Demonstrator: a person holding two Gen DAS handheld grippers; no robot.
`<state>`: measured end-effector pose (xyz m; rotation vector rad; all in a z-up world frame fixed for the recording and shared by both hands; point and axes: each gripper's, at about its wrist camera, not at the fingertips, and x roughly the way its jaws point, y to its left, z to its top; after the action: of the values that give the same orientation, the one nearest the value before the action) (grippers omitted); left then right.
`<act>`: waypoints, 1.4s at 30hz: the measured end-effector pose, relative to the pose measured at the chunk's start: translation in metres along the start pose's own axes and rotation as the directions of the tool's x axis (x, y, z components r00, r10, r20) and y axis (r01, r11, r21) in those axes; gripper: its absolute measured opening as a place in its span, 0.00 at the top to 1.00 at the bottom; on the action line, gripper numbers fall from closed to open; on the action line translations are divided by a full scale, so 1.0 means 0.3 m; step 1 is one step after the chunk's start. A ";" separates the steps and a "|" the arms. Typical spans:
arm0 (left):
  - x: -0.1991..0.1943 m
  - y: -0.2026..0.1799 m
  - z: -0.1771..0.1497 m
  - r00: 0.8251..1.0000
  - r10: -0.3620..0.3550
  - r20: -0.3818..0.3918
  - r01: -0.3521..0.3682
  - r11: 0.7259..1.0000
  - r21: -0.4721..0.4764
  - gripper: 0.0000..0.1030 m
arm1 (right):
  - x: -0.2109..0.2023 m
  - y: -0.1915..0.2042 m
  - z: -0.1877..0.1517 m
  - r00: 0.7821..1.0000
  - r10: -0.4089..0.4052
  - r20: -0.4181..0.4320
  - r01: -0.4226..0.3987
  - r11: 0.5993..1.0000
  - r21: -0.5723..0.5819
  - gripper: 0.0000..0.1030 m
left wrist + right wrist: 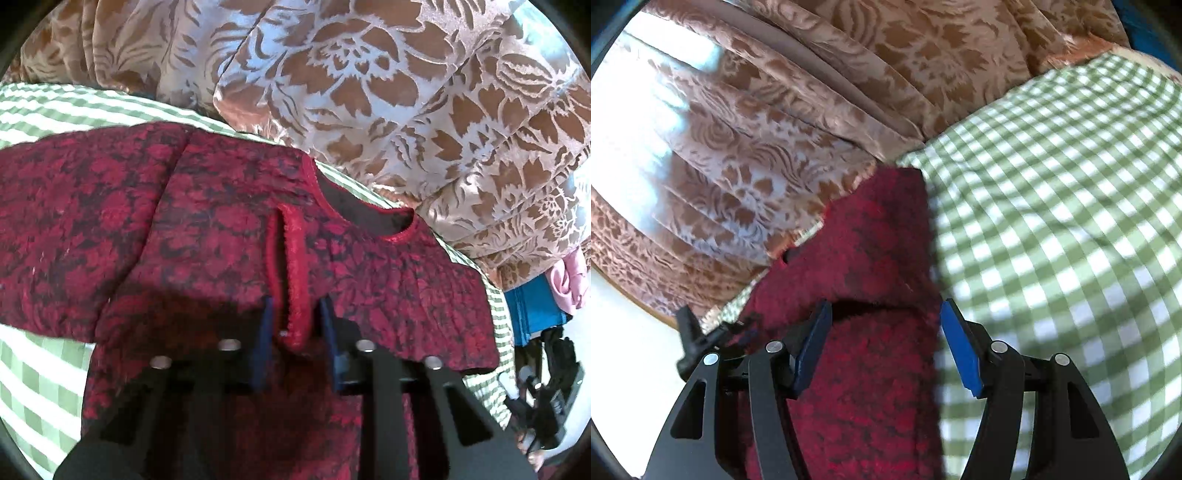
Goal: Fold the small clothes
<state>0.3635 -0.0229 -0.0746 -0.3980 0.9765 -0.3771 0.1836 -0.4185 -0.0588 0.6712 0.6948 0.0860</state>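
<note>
In the left wrist view, the red floral garment (229, 236) was seen lying on the green checked bed cover (40, 110), with patterned curtains (369, 92) behind it from 10 to 3 o'clock. The neckline opened toward 1 o'clock, and a trimmed slit ran from it down toward 6 o'clock, so the long axis was judged to run roughly from 12 to 6 o'clock, neck end away from the camera. A sleeve spread toward 9 o'clock and another toward 3 o'clock. The left gripper (295, 325) was seen with its fingers drawn close on either side of the slit's trimmed edge, apparently pinched on it. No fold was visible here, so the work was judged to be at an early stage.

In the right wrist view, the garment was seen as a long red band running from 6 toward 12 o'clock, with the bed cover at 3 o'clock and curtains at 10 o'clock. The right gripper (884, 347) was held with its fingers apart, straddling the cloth, one layer apparently overlapping another between them. Whether a side had been folded over could not be told.
</note>
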 end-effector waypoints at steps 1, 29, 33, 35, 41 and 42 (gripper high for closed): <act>-0.010 -0.010 0.001 1.000 0.002 0.012 -0.002 1.000 0.011 0.91 | 0.018 0.020 0.010 1.000 0.009 0.000 -0.009 1.000 -0.007 0.41; -0.337 0.271 -0.161 0.977 0.130 0.168 -0.098 0.978 -0.186 0.52 | 0.511 0.244 -0.080 0.926 -0.376 0.029 0.355 0.845 -0.400 0.33; -0.493 0.497 -0.193 0.958 0.166 0.232 -0.076 0.932 -0.354 0.53 | 0.511 0.246 -0.084 0.924 -0.380 0.033 0.360 0.841 -0.404 0.33; -0.549 0.615 -0.207 0.947 0.212 0.240 -0.087 0.892 -0.444 0.53 | 0.510 0.248 -0.085 0.923 -0.383 0.035 0.363 0.838 -0.406 0.33; -0.668 0.949 -0.246 0.923 0.278 0.267 -0.024 0.732 -0.681 0.53 | 0.512 0.247 -0.084 0.924 -0.381 0.032 0.361 0.839 -0.407 0.33; -0.679 0.994 -0.247 0.917 0.291 0.272 -0.014 0.704 -0.710 0.53 | 0.511 0.248 -0.085 0.924 -0.381 0.032 0.361 0.840 -0.406 0.33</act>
<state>0.2352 0.3209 -0.1102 -1.0366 0.7411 0.2540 0.2970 -0.3018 -0.1153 0.1247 0.8154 -0.1119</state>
